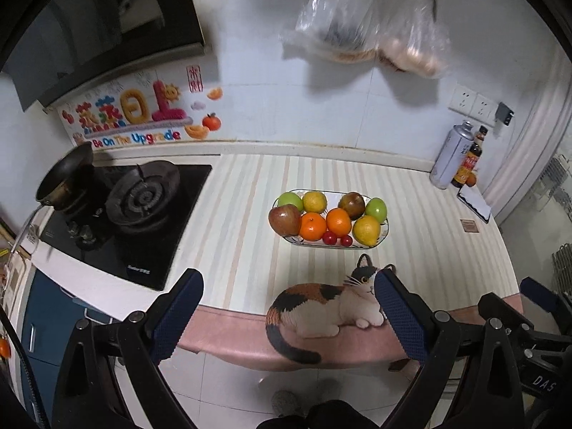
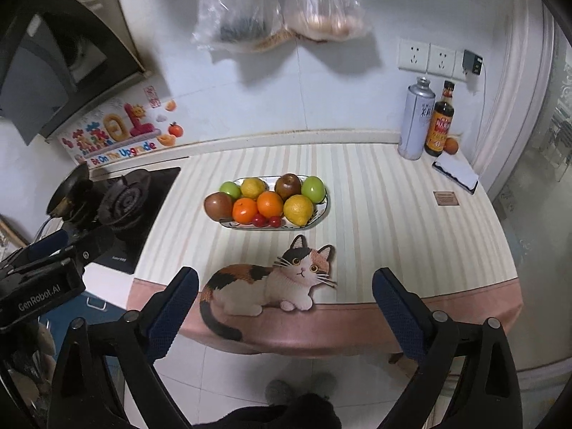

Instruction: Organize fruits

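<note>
Nearest the lens, at the bottom of each wrist view, two blue-padded fingers stand spread apart with nothing between them: the left gripper (image 1: 287,304) and the right gripper (image 2: 284,298) are both released and empty, held off the front edge of the counter above the floor tiles.

Just beyond the fingers lies a cat-shaped mat (image 2: 271,282), its tail drooping over the pink hem of the striped tablecloth (image 2: 393,214). At the centre of both frames sits the oval plate (image 2: 318,220) carrying the fruit — two red apples (image 2: 218,205), two green apples (image 2: 313,188), two oranges (image 2: 270,203), two lemons (image 2: 298,209) and two small red cherries (image 2: 260,220) at its near rim.

Judged from this, the work seems at its outset or between picks: no fruit is held, and the mat looks a likely place for sorting. The next move calls for a forward reach over the mat and a gentle pinch on one round, closely packed fruit without nudging its neighbours.

Hard to make out: the contents of the plastic bags (image 2: 279,7) hanging at top centre are blurred; a small orange object behind the dark bottle (image 2: 440,121) at upper right is partly hidden; the stove (image 1: 136,207) at left is cut off by the fisheye edge.
</note>
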